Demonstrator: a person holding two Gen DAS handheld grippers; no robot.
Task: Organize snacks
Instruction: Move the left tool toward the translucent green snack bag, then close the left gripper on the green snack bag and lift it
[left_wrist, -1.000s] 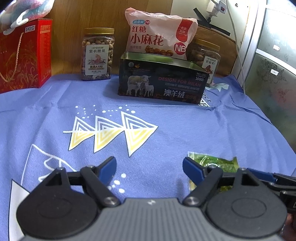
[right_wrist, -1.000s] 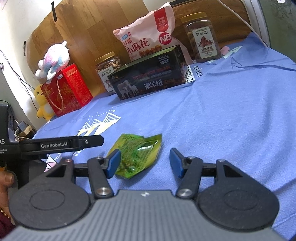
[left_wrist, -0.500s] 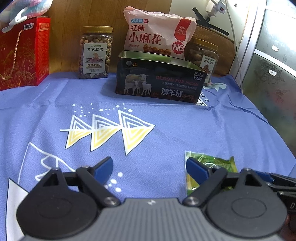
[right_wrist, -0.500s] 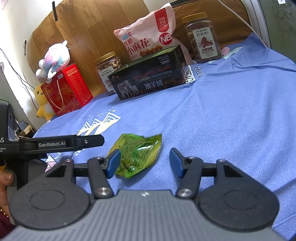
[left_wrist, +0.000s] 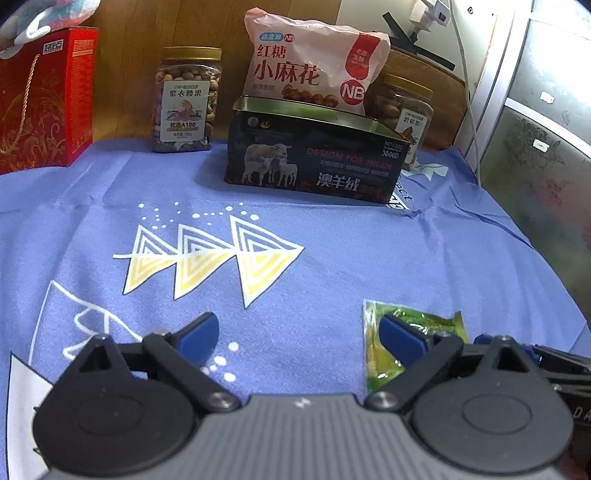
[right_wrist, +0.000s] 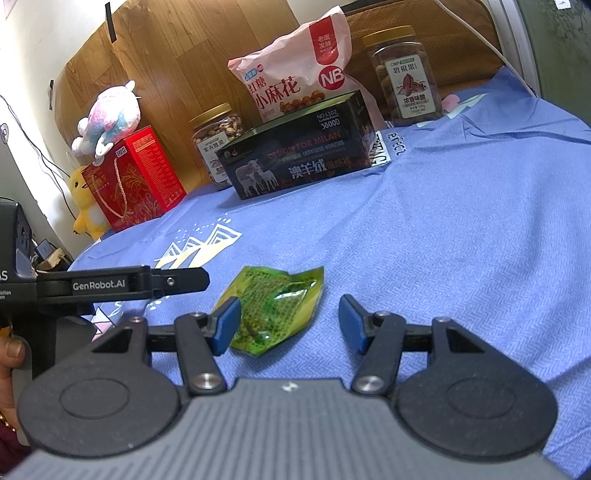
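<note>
Meanwhile, a green snack packet lies loose on the blue-clothed desk, the right gripper parted around it, seemingly to grasp, while the left gripper, just widened, holds nothing beside it.

2 nut jars, 1 pink snack bag, 1 green packet. 1 dark tin, 1 red gift box. 2 plush toys.

I see open cloth across the near and middle ground. Far off, a box, jar, tin, bag and second jar wall off the back. Near right lies a packet.
</note>
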